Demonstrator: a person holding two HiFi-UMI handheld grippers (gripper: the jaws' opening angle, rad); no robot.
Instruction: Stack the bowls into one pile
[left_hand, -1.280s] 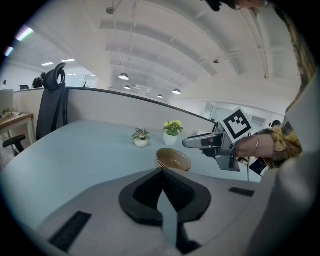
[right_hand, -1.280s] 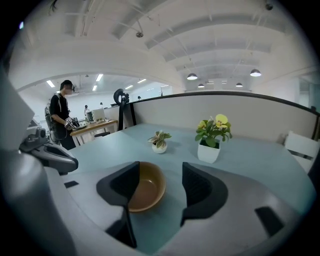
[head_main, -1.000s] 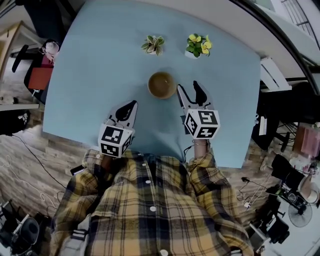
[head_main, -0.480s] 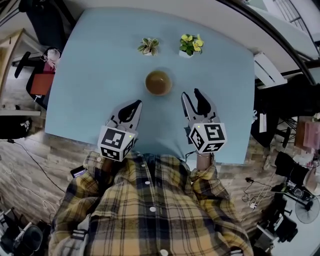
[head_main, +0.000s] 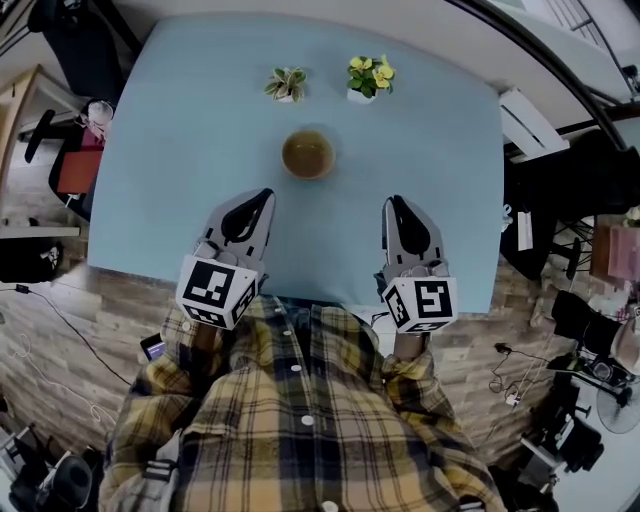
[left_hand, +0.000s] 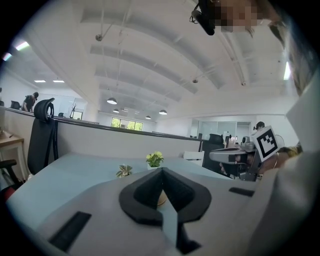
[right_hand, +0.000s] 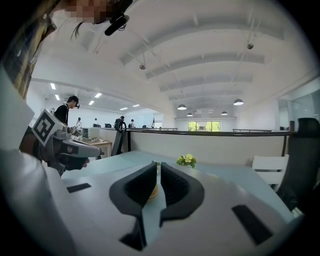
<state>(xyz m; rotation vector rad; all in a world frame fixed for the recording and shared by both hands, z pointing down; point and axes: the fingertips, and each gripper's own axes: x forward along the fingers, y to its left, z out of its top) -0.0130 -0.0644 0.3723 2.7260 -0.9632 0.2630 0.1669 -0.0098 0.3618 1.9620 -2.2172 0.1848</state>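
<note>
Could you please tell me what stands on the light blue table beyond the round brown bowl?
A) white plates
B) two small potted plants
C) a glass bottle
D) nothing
B: beyond the round brown bowl, at the far side of the light blue table, stand a small potted plant with striped leaves and a small potted plant with yellow flowers, both apart from it.
</note>
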